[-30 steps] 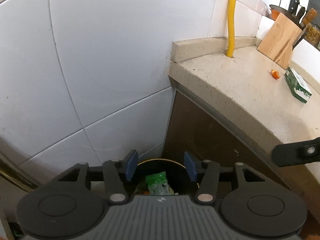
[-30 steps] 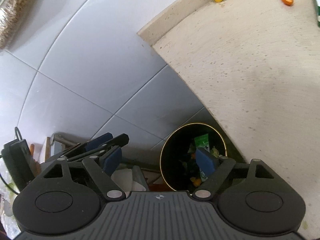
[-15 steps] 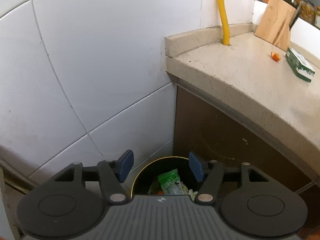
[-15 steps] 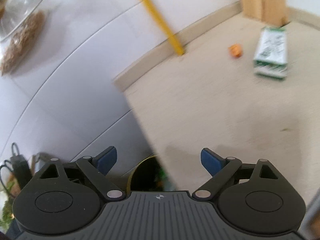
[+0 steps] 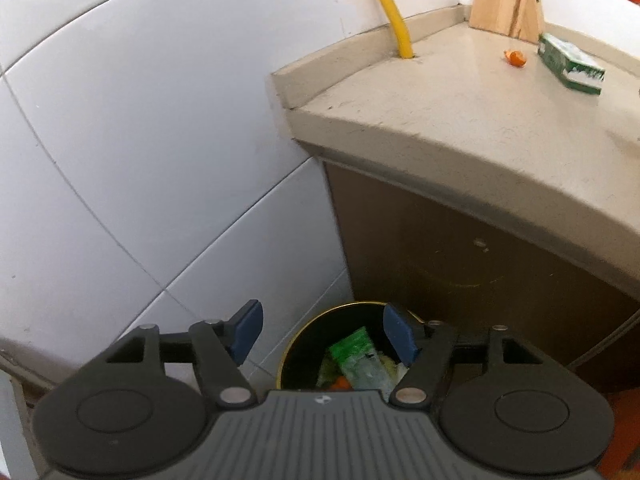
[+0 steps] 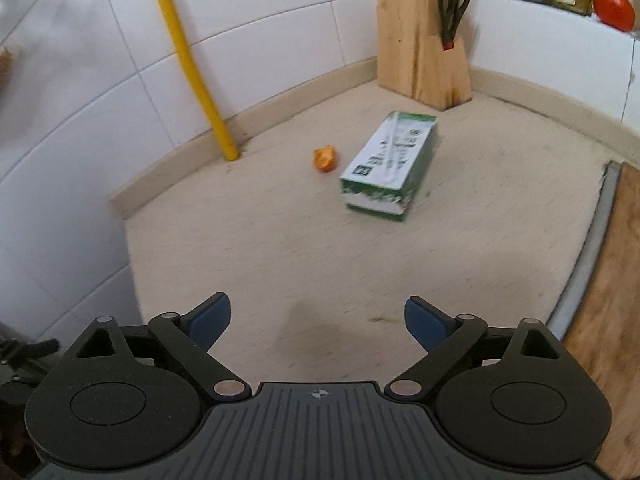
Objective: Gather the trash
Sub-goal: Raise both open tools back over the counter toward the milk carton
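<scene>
A round black trash bin point(image 5: 298, 344) with a gold rim stands on the floor beside the counter, holding green wrappers point(image 5: 354, 354) and scraps. My left gripper point(image 5: 322, 334) hovers above it, its jaws opening, with nothing between them. On the beige counter point(image 6: 460, 240) lie a green and white carton point(image 6: 390, 164) on its side and a small orange peel scrap point(image 6: 325, 158) to its left. My right gripper point(image 6: 318, 320) is over the counter's near part, well short of both, its jaws opening wide and empty. Carton point(image 5: 570, 64) and scrap point(image 5: 515, 57) also show in the left wrist view.
A yellow pipe point(image 6: 188, 64) runs up the tiled wall at the counter's back. A wooden knife block point(image 6: 420, 40) with scissors stands in the far corner, jars and a tomato point(image 6: 613, 7) on the ledge beyond. A wooden board point(image 6: 608, 300) lies at the right. Brown cabinet front point(image 5: 460, 256) is below the counter.
My right gripper swung from over the bin up to the counter, so carton and scrap came into view, and its jaws widened. The left gripper's jaws opened wider above the bin.
</scene>
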Available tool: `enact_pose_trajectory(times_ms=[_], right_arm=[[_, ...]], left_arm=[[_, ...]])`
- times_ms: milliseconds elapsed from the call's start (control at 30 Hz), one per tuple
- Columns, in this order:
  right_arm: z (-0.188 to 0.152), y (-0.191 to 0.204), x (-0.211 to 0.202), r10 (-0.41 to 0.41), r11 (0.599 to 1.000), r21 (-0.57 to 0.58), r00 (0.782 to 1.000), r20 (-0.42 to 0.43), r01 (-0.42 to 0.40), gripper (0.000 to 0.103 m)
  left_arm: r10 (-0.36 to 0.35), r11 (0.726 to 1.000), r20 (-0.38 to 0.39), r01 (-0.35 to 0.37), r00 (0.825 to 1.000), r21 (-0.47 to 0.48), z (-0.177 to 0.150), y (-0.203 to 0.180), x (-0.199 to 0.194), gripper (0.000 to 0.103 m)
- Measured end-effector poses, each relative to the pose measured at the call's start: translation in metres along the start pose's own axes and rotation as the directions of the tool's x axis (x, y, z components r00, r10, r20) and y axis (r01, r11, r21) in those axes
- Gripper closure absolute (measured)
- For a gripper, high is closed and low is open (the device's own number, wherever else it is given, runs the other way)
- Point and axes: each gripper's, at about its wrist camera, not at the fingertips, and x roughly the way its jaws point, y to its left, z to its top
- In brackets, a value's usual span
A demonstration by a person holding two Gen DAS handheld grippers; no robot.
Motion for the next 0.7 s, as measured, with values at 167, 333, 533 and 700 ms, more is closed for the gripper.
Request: enact_pose_trajectory(times_ms=[167,333,533,700], right_arm=[[0.008,-0.014,0.008,-0.005,1.000,0.027,1.000,-0.009,0.005,0.004],[0.012,-0.024,0.013,-0.021,0.999,0.034,1.000,-0.009,0.021,0.004],[0.013,-0.042,0.014,-0.027,0.997,0.070,1.000,-0.004,0.028,0.001],[0.015,-0.061,0.011,-0.041,0.993,0.114,0.999,0.010,0.040,0.001]], left_arm=[[-0.026,1.000,0.033,0.026,0.999,-0.010,0.018,-0.019,-0.010,0.037],[-0.069,0.998,0.048,0.069,0.996,-0.006,0.038,-0.034,-0.016,0.034],[-0.076,0.997,0.052,0.076,0.996,0.010,0.057,-0.047,-0.017,0.032],[-0.084,0.996,0.060,0.082,0.995,0.024,0.075,-0.058,-0.017,0.032]])
